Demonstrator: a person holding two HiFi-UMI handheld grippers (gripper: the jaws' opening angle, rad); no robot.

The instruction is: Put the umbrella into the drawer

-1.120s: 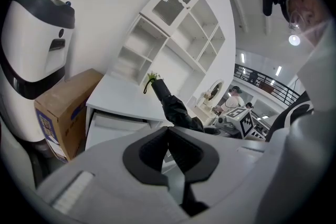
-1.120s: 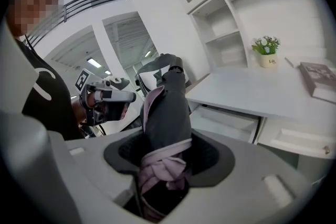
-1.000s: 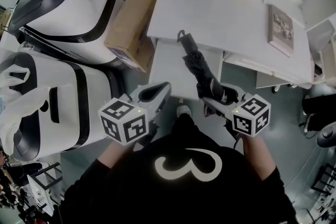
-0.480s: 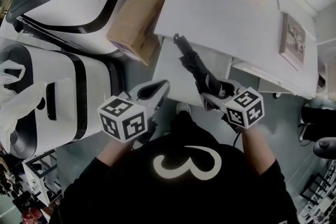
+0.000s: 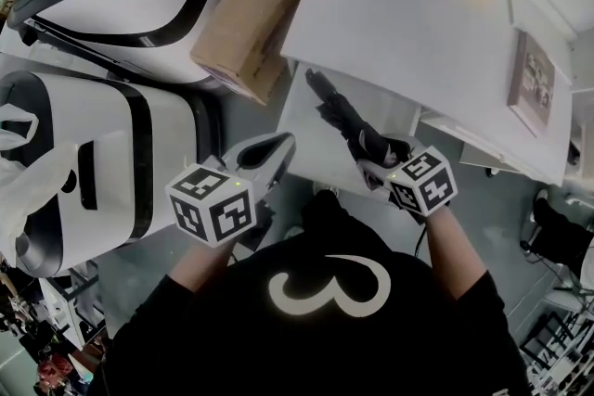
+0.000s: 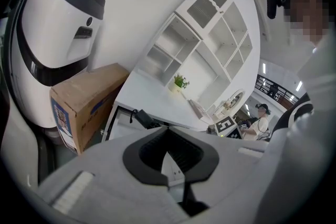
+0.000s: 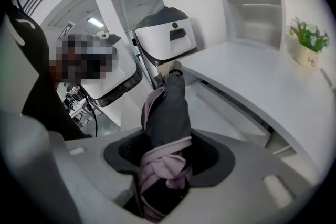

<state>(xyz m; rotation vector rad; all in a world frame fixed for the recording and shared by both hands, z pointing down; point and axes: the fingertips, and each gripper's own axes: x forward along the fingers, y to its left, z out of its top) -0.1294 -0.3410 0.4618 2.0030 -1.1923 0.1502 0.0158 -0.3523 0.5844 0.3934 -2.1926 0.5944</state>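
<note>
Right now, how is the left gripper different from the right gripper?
The right gripper is shut on the folded dark umbrella; the left gripper holds nothing. The right gripper's jaws are spread by the umbrella's bunched cloth, while the left gripper's jaws meet. Both are pale grey, each carries a cube with square markers, and both point toward the open white drawer.

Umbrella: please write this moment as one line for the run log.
right gripper: shut on folded dark grey umbrella with pink lining | position: over open white drawer, not released | left gripper: shut, empty
</note>
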